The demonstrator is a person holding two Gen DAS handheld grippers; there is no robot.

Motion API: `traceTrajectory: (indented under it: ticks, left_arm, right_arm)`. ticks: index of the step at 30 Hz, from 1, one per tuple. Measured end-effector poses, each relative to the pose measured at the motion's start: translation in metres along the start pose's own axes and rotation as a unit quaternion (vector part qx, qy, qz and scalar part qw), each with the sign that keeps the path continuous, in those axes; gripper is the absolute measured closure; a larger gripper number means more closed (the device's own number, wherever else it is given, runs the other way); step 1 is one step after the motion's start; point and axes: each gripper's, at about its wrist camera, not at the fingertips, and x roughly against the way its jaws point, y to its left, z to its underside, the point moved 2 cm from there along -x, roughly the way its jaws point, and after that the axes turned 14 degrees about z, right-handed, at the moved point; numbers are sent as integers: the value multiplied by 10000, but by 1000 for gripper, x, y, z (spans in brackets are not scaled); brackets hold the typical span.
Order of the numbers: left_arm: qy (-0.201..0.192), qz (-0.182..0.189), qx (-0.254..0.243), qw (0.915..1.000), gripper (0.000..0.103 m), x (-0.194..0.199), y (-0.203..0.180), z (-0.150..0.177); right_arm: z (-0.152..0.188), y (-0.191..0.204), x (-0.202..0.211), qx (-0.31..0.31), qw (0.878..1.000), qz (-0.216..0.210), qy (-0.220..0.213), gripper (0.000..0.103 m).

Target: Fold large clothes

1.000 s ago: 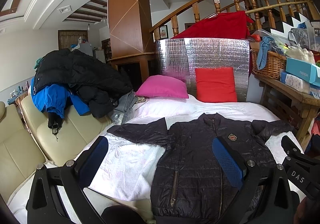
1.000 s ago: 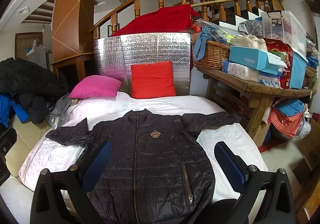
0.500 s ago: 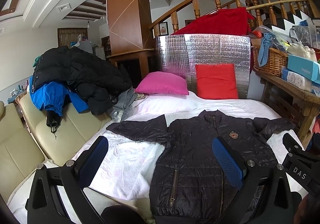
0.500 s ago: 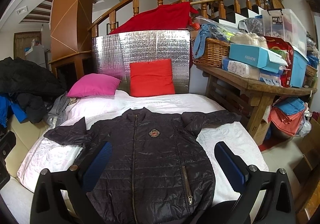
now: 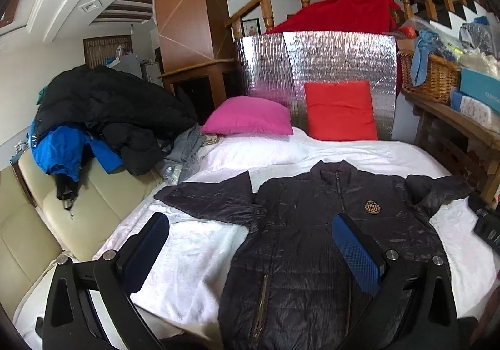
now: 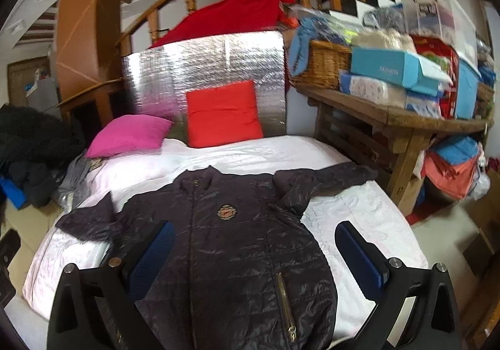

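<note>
A dark quilted jacket (image 5: 306,240) lies flat, front up and zipped, on a white bedspread (image 5: 193,244), both sleeves spread out sideways. It also shows in the right wrist view (image 6: 237,244). My left gripper (image 5: 250,244) is open and empty, held above the jacket's left half near its hem. My right gripper (image 6: 254,251) is open and empty, held above the jacket's lower body. Part of the right gripper shows at the right edge of the left wrist view (image 5: 487,225).
A pink cushion (image 5: 250,115) and a red cushion (image 5: 340,109) lean at the bed's far end by a silver foil panel (image 5: 315,59). A beige sofa (image 5: 37,225) with piled coats (image 5: 103,109) is left. A cluttered wooden table (image 6: 397,119) stands right.
Both grippers have moved slightly forward and lower over the jacket, and the right view has tilted a little. The jacket has not moved and both grippers stay open.
</note>
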Motion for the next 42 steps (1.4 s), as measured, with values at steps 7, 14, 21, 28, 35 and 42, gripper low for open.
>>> traceTrajectory:
  ticks: [7,14,21,28,35,42]
  left_arm:
    - [1081,660,303,9915,0,-146,-7,-1]
    - [1718,592,825,9799,0,-269,12,21]
    - [1634,432,715,9830,0,-300,21,27]
    - [1297,305,357,9904,0,-298,16,18]
    - [1122,152,262,9932,0,-295,13,13]
    - [954,29,361,9948,0,-283,22,12]
  right_arm:
    - [-25,-55,-126,-851,9946,-192,566,0]
    - [-25,-156,-302,-2692,9497,-701,1440,0]
    - [-10,-215,-429,-4330,8764,-802,1949,0]
    - [-1,-235,-511,-4880,8428,-193,2261,32]
    - [-16,-229,-510,-4557,8673,40,2004,86]
    - [-55,-160,-418,-4048,8982,-1200,1228,86]
